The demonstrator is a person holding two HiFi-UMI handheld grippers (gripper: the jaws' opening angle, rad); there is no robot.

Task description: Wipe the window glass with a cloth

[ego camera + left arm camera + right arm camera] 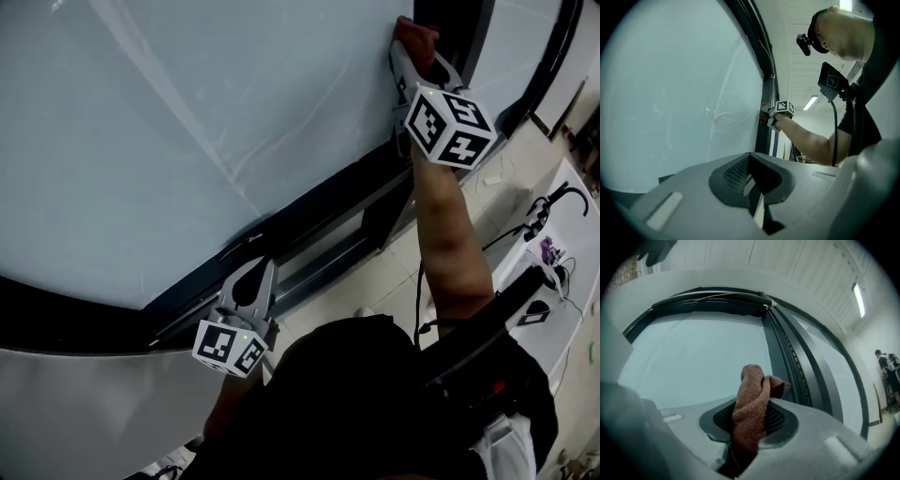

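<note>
The window glass (187,122) is a wide pale pane that fills the left and top of the head view. A reddish-brown cloth (415,34) is pressed against the pane's right edge beside the dark upright frame. My right gripper (412,54) is shut on it. In the right gripper view the cloth (751,408) stands bunched between the jaws, in front of the glass (693,357). My left gripper (253,279) hangs low by the bottom frame, shut with nothing in it. The left gripper view looks past the left gripper (752,187) to the glass (670,93) and the far cloth (764,115).
A dark window frame (309,234) runs along the pane's lower edge, and an upright mullion (469,28) stands just right of the cloth. A white table (572,281) with cables is at the right over tiled floor (384,272). A person (886,376) stands far off.
</note>
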